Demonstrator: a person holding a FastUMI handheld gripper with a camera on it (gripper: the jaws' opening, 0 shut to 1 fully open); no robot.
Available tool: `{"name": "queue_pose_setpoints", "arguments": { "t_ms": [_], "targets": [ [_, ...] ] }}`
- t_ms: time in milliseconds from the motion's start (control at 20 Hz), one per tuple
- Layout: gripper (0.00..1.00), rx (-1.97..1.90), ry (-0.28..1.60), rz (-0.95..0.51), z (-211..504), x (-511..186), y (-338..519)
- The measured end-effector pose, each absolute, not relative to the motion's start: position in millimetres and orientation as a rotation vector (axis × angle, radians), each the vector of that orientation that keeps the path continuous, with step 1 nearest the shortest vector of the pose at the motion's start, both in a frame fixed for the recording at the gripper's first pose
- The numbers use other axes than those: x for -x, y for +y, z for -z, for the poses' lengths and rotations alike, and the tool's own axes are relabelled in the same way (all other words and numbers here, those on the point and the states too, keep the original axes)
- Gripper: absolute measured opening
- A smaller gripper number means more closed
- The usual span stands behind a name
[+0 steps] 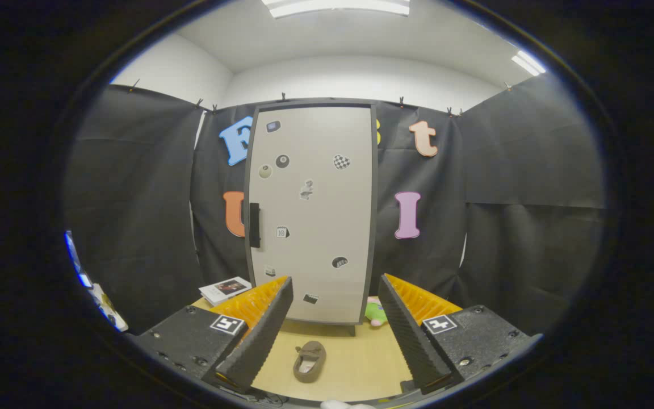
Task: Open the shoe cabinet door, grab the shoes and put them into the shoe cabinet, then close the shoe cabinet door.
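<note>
I hold my claw (335, 318) level and well back from the shoe cabinet (311, 210), its fingers spread wide apart with nothing between them but bare table (355, 363). I keep them open because neither job ahead wants them closed yet: the door comes first, and it is still shut, flush in its dark frame.

The cabinet stands upright beyond my fingertips, squarely ahead, so I can take in the whole door at once. Its dark handle (254, 225) sits on the edge nearer my left finger, about halfway up, which tells me the door should swing from that side; I judge I must rise and shift left to reach it.

The shoe (309, 360), a small brown slipper, lies on the table between my fingers and close in, toe pointing toward the cabinet, well short of the door. That spot leaves the door room to open.

A booklet (226, 289) lies beyond my left finger, and a green soft toy (376, 313) peeks out by the cabinet's foot, just inside my right finger.
</note>
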State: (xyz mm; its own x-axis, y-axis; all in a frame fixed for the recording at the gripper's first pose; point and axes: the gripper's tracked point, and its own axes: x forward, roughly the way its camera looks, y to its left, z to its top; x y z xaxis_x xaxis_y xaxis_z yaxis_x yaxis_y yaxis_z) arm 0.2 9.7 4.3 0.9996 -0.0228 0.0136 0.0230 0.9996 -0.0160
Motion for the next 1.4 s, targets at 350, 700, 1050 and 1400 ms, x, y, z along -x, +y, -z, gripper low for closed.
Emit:
{"name": "queue_pose_setpoints", "arguments": {
  "t_ms": [350, 700, 1050, 1400],
  "targets": [
    [0.99, 0.018, -0.008, 0.044, -7, -6, 28],
    [0.99, -0.01, 0.003, -0.01, -16, -73, 94],
    [0.99, -0.02, -0.026, -0.122, -44, -190, 178],
    [0.97, -0.054, 0.043, -0.123, -34, -311, 222]
  ]
}}
